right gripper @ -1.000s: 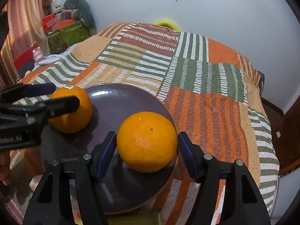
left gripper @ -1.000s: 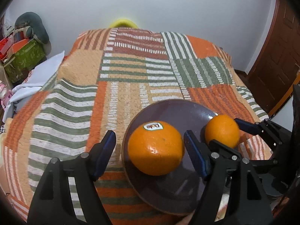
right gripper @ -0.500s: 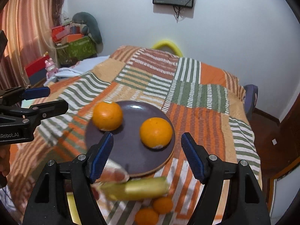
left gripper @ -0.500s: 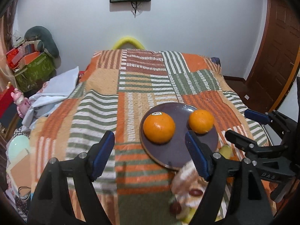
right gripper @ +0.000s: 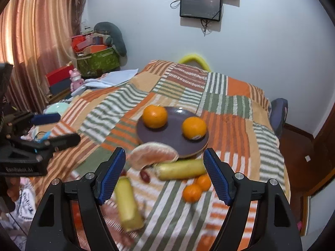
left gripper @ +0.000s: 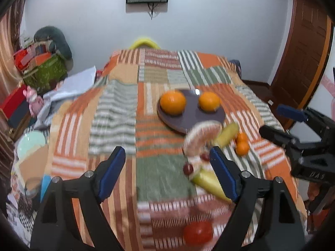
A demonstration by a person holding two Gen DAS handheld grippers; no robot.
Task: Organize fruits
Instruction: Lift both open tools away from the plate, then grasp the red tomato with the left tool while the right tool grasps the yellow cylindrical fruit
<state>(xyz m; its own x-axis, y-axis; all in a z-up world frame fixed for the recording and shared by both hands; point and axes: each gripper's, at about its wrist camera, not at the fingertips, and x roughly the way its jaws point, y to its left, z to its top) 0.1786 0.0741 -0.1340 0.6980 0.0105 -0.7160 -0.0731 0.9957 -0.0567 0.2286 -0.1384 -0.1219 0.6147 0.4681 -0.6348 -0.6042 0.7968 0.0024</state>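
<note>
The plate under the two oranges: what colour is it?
Dark purple-brown plate, plain with no pattern; it shows best in the right wrist view.

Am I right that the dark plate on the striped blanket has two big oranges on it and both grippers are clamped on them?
Not quite. Both big oranges do sit on the dark plate, but the left gripper and right gripper are open and empty, well clear of the plate. Both wrist views show it.

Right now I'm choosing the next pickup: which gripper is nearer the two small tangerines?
Right. The right gripper hangs open just short of the two small tangerines, which lie by its right finger. The left gripper, open too, is farther left, beyond the pomelo wedge.
</note>
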